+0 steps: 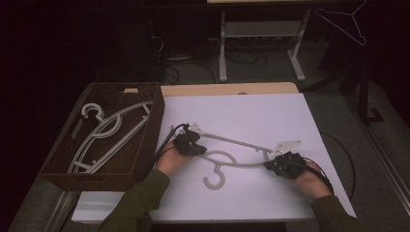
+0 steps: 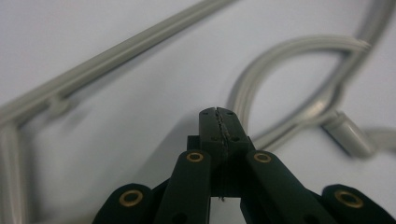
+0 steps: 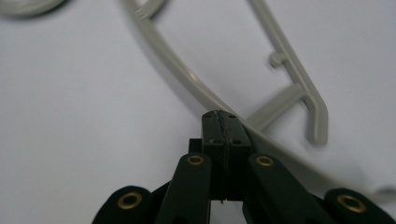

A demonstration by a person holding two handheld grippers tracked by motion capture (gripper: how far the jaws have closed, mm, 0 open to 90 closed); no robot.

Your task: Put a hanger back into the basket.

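**Hanger flat on the mat, both grippers closed beside it**

The grey hanger (image 1: 237, 153) lay on the white mat (image 1: 270, 116), near the basket (image 1: 145, 145) holding others; the left gripper (image 2: 219, 116) and right gripper (image 3: 223, 117) had jaws pressed together, empty; judged pre-grasp; next, jaws must part around an arm.

The table (image 1: 270, 88) has a light wood top, largely covered by a white sheet (image 1: 270, 121). The surrounding room is dark. The floor (image 1: 333, 111) is grey. Behind the table stands a white metal frame (image 1: 223, 48), with cables (image 1: 241, 58) lying on the floor beneath it.
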